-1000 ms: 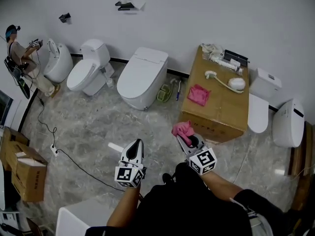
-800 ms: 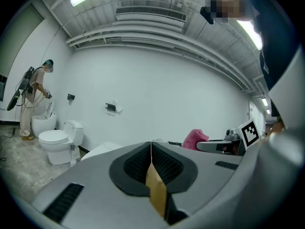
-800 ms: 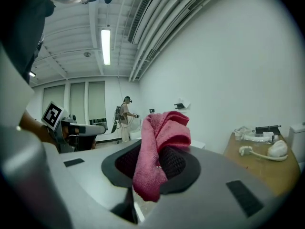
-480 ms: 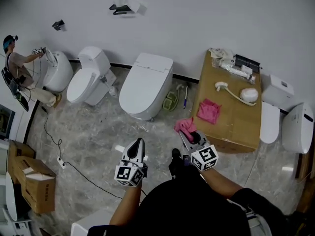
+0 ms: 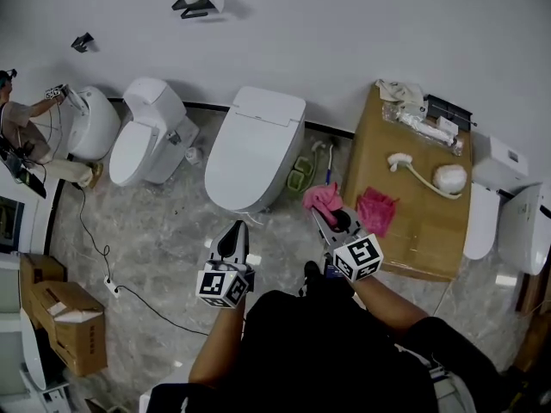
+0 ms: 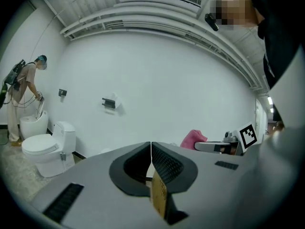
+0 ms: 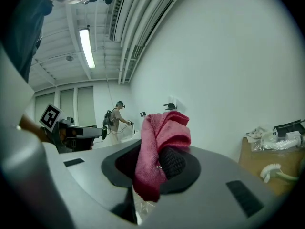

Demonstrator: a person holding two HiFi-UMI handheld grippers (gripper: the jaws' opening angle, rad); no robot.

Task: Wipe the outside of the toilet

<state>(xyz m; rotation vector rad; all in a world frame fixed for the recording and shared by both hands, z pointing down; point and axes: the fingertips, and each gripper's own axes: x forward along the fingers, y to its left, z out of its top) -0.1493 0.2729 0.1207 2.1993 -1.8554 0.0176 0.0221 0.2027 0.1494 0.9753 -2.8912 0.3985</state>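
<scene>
Toilet (image 5: pixel 254 149) closed; pink cloth (image 7: pixel 162 128) in right gripper (image 5: pixel 318 215) hides jaws' tips.

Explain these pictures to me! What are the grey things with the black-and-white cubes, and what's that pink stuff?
A person is holding two grabbing tools, one in each hand. The cubes are just parts of those tools. The top-down picture comes from a camera on the person's head, looking down at the floor. The other two come from little cameras riding on each tool.

The left gripper is closed with nothing in it. The right gripper pinches a pink cloth for wiping.

Just ahead stands a white toilet. To the right is a cardboard box with a second pink cloth and a white brush lying on top.
</scene>
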